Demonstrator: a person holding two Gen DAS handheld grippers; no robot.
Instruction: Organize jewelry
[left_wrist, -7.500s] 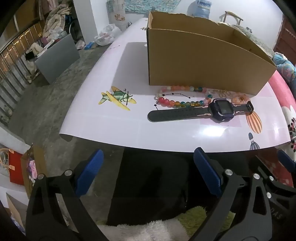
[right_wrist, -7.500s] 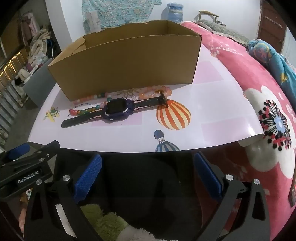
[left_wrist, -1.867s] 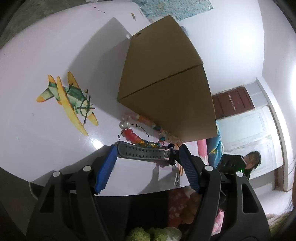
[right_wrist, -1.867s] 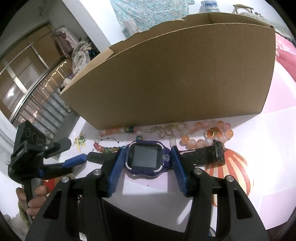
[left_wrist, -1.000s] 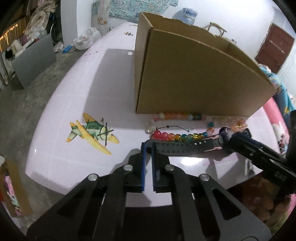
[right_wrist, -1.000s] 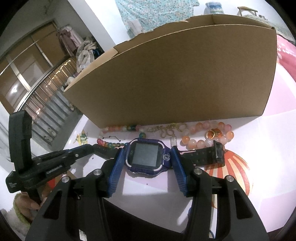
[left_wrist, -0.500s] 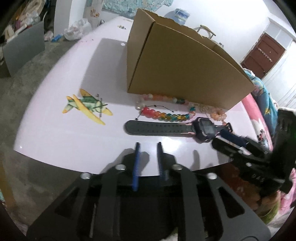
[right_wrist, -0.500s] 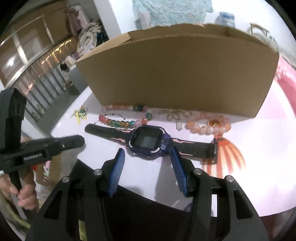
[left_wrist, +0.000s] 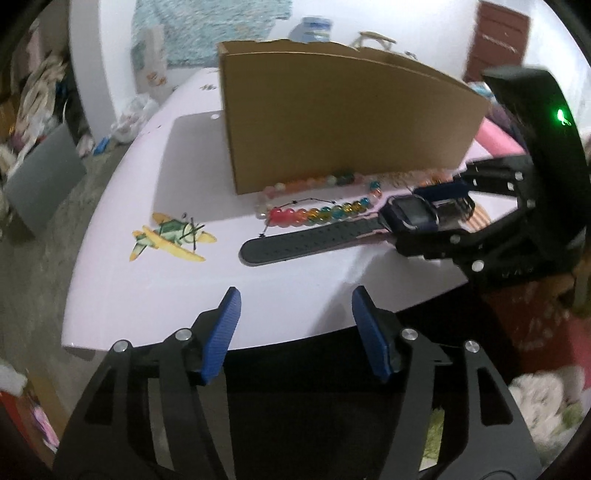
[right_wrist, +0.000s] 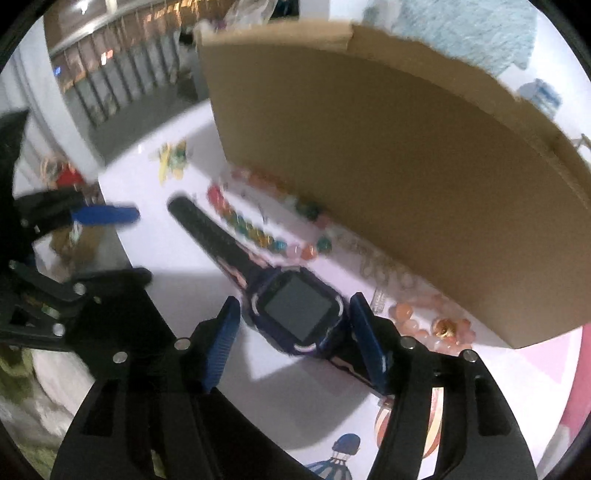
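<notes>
The smartwatch (right_wrist: 299, 314) lies flat on the table (left_wrist: 147, 288), near the cardboard box (left_wrist: 332, 122). The right gripper (right_wrist: 293, 332) is open around its hard face, the best spot to grab, as the strap looks floppy. The left gripper (left_wrist: 295, 328) is open too, holding nothing.

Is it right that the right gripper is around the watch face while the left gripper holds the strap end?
Not quite. The right gripper is around the watch face, but the left gripper is open and holds nothing; in the left wrist view the strap lies beyond it.
</notes>
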